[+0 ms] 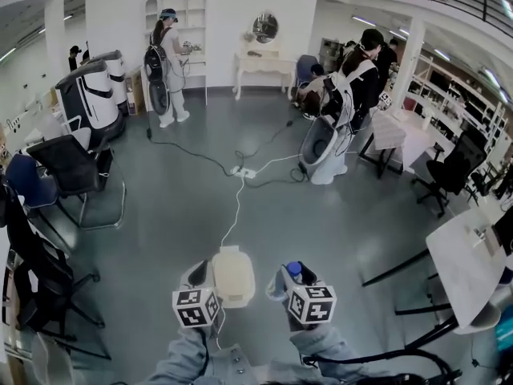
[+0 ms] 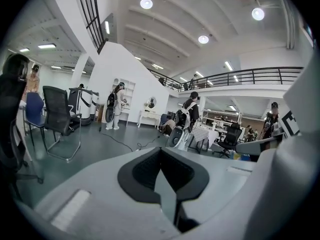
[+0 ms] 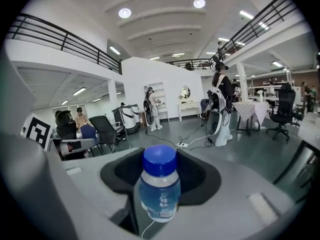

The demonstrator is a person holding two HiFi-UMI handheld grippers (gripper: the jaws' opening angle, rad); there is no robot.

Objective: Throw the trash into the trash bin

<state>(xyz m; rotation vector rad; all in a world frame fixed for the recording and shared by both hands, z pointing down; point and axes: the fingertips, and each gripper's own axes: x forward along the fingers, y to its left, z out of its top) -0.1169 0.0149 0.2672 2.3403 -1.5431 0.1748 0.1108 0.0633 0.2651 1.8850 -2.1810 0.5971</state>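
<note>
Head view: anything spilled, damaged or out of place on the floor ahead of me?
Nothing spilled. Only a white power strip with loose cables lies across the open grey floor, which could trip someone. The clear blue-capped plastic bottle sits upright and capped in the right gripper.

Blue-capped clear bottle [image 3: 159, 196], cream box [image 1: 232, 277], b/w square-patterned marker cube [image 1: 311, 303].

Two tools – left tool [image 1: 195, 277], right tool [image 1: 287, 279] – one blue-capped bottle [image 3: 159, 189], one cream container [image 1: 232, 283].
</note>
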